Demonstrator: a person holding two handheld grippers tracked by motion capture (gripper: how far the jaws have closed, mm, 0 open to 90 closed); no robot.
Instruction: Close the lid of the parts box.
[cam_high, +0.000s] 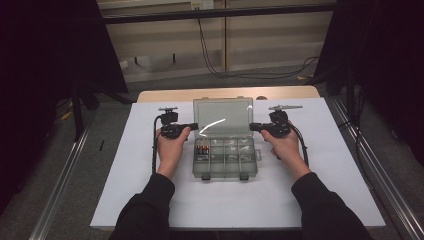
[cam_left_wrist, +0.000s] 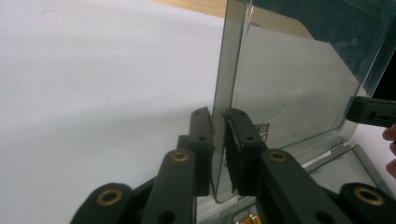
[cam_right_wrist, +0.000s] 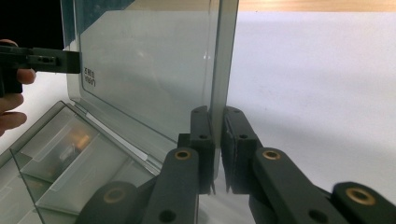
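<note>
- Two grippers meet at one clear plastic organiser box (cam_high: 225, 157), one on each side of its raised lid (cam_high: 222, 116).
- Left gripper (cam_left_wrist: 219, 122) is clamped on the lid's left edge: in the left gripper view the thin smoky wall of the lid (cam_left_wrist: 280, 88) runs straight up between its two black jaws, and both pads press on it.
- Right gripper (cam_right_wrist: 218, 116) grips the lid's opposite edge the same way; in the right gripper view the lid (cam_right_wrist: 144, 65) stands between its jaws, pinched from both sides.
- From above, the left gripper (cam_high: 192, 126) and the right gripper (cam_high: 252, 126) point toward each other, with the lid between their tips and the person's hands just behind them.
- Lid stands up, hinged at the far side of the box, with a bright streak of reflected light across it.
- Box tray lies just below and nearer to the person than both grippers, split into small compartments (cam_right_wrist: 70, 154); the one closest to the left gripper holds a few small dark and brass-coloured pieces (cam_high: 202, 149), too small to tell what they are.
- Two latches (cam_high: 224, 176) sit on the tray's near edge, well apart from either gripper.
- Box rests on a white sheet (cam_high: 125, 180) covering the surface (cam_high: 165, 94), whose pale wood shows beyond both grippers.
</note>
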